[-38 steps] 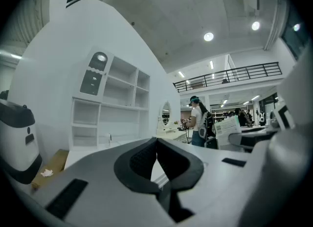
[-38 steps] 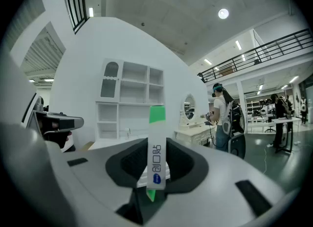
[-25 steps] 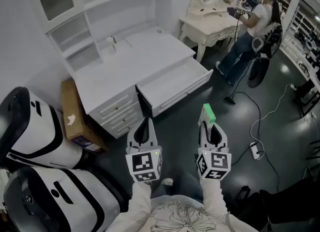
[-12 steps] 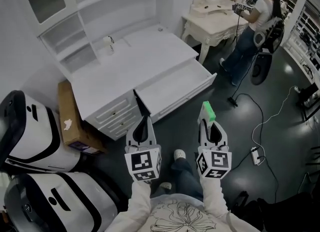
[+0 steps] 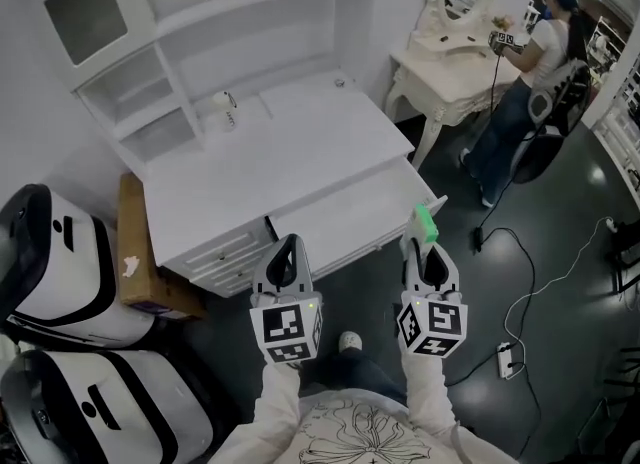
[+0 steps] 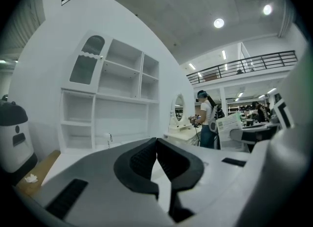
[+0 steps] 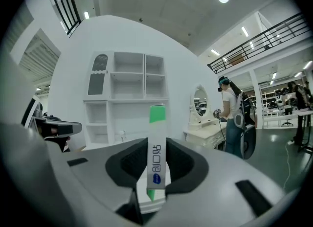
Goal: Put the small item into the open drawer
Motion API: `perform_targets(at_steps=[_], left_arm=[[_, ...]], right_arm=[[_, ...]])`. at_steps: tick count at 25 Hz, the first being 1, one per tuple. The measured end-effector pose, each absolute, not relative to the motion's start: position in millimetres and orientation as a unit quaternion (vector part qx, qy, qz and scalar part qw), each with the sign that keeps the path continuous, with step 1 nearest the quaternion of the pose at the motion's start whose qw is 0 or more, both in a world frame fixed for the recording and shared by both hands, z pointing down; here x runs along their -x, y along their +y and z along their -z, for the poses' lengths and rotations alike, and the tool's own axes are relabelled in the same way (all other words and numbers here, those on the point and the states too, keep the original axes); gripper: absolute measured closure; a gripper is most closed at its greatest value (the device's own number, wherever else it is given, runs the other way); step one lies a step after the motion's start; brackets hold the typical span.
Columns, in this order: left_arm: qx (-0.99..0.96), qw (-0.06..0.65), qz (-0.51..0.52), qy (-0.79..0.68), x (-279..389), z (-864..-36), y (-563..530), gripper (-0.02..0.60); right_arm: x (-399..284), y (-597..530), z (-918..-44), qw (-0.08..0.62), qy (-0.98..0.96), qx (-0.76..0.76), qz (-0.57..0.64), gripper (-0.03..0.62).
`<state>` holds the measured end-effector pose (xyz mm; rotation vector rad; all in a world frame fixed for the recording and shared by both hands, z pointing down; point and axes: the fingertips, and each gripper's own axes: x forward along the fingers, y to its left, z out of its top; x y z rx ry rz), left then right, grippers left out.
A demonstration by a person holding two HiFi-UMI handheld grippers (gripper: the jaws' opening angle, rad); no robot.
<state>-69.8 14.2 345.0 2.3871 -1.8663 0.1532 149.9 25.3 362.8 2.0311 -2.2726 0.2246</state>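
The desk (image 5: pixel 280 152) is standing at 12 o'clock from the 2 grippers, its open drawer (image 5: pixel 348 212) jutting toward them, with the left gripper (image 5: pixel 288 244) just before its left end and the right gripper (image 5: pixel 424 250), the small item (image 5: pixel 426 223) between its jaws, by its right corner. A box (image 5: pixel 140 252) is lying beside the desk at 10 o'clock, with 1 machine (image 5: pixel 55 262) at 9 o'clock and another machine (image 5: pixel 90 412) at 8 o'clock. A dressing table (image 5: pixel 450 57) is standing at 1 o'clock, a person (image 5: pixel 530 77) standing at its right, and a power strip (image 5: pixel 505 359) is lying at 4 o'clock.
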Motion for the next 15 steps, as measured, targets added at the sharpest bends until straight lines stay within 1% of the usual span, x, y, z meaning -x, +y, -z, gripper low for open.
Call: perform_targets(at_steps=[7, 15], left_arm=[[-0.766, 0.059, -0.058, -0.637, 41, -352, -48, 0.577], [-0.749, 0.081, -0.079, -0.653, 39, -378, -85, 0.577]], right_arm=[[-181, -52, -372, 0.044, -0.762, -0.641, -0.084, 0.502], [-188, -101, -401, 0.057, -0.771, -0.624, -0.112, 0.502]])
